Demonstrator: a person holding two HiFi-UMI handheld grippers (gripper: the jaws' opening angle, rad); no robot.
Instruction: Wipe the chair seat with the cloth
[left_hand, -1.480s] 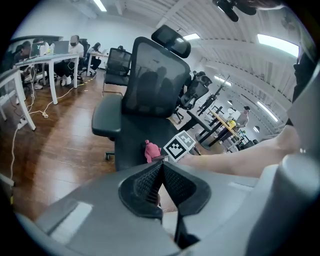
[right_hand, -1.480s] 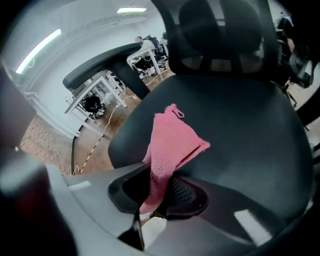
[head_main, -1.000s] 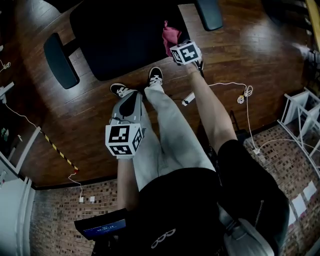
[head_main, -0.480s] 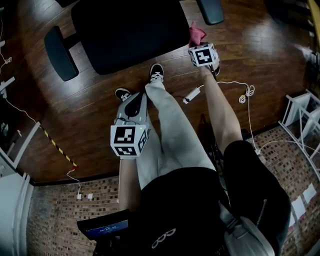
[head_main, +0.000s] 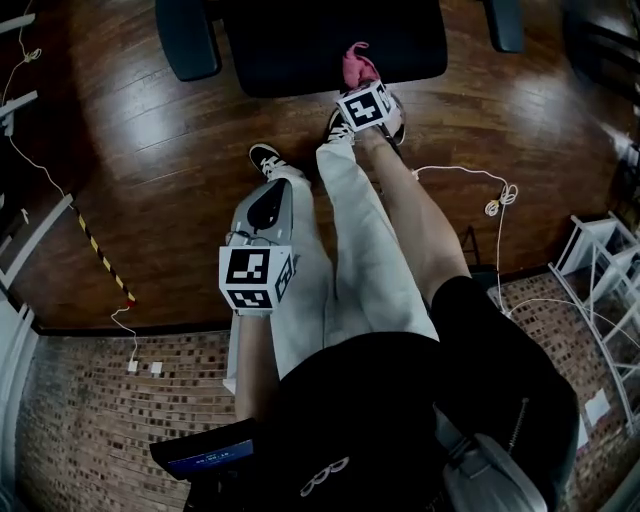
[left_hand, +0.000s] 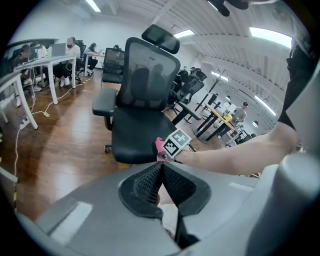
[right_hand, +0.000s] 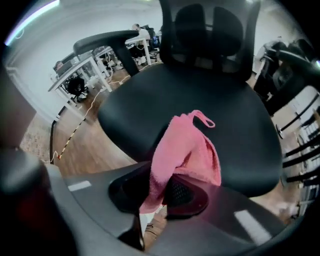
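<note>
Cloth, one, in right gripper; one chair.

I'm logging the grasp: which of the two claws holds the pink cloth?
The right claw, shut on the pink cloth at the chair seat's front edge; the left claw is shut on nothing.

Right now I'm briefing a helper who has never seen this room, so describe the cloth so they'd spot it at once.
Find the black office chair on the wooden floor and look at the front of its seat. There the right tool is shut on a small pink terry cloth with a hanging loop, the only bright thing against the black seat.
</note>
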